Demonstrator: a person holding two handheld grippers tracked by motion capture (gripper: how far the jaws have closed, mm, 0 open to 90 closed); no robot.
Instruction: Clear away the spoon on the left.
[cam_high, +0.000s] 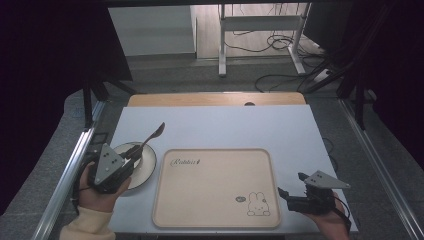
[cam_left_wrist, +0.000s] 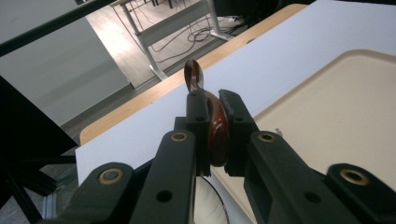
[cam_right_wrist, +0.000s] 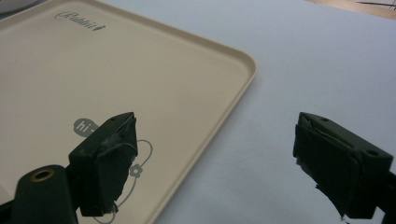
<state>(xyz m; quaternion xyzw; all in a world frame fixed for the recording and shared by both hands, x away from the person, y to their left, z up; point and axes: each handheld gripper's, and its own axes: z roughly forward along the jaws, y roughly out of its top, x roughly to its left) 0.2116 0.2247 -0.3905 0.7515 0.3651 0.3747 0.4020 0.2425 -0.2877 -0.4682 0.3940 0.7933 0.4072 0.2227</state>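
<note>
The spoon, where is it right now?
The spoon is clamped in the left gripper, at the left of the high view, above the plate just left of the tray.

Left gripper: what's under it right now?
Under the left gripper, shut on a brown spoon, sits a white plate on the table. The gripper and hand cover much of the plate, so anything lying there is hidden.

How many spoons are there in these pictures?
1. The spoon is clamped in the left gripper, above the plate left of the tray. I see none elsewhere on the table.
</note>
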